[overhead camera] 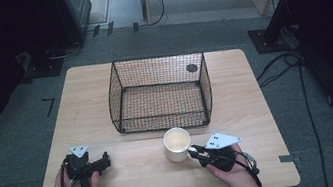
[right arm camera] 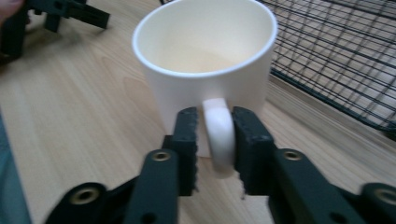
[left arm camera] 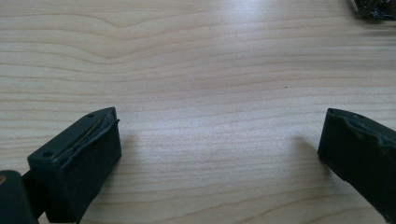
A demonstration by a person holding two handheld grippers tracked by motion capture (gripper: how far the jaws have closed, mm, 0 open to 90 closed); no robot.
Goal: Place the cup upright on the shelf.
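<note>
A white mug (overhead camera: 176,144) stands upright and empty on the wooden table (overhead camera: 132,175), just in front of the wire basket (overhead camera: 159,92). My right gripper (overhead camera: 194,151) is shut on the mug's handle (right arm camera: 218,135), one black pad on each side of it, at the mug's right side. In the right gripper view the mug (right arm camera: 208,60) rises straight ahead of the jaws. My left gripper (overhead camera: 106,161) rests low over the table at the front left, open, with bare wood between its fingers (left arm camera: 79,158).
The black wire basket is empty and sits at the table's middle back. A dark round mark (overhead camera: 192,68) lies on the table behind it. Cables (overhead camera: 299,82) run over the grey floor to the right. The table's front edge is close under both hands.
</note>
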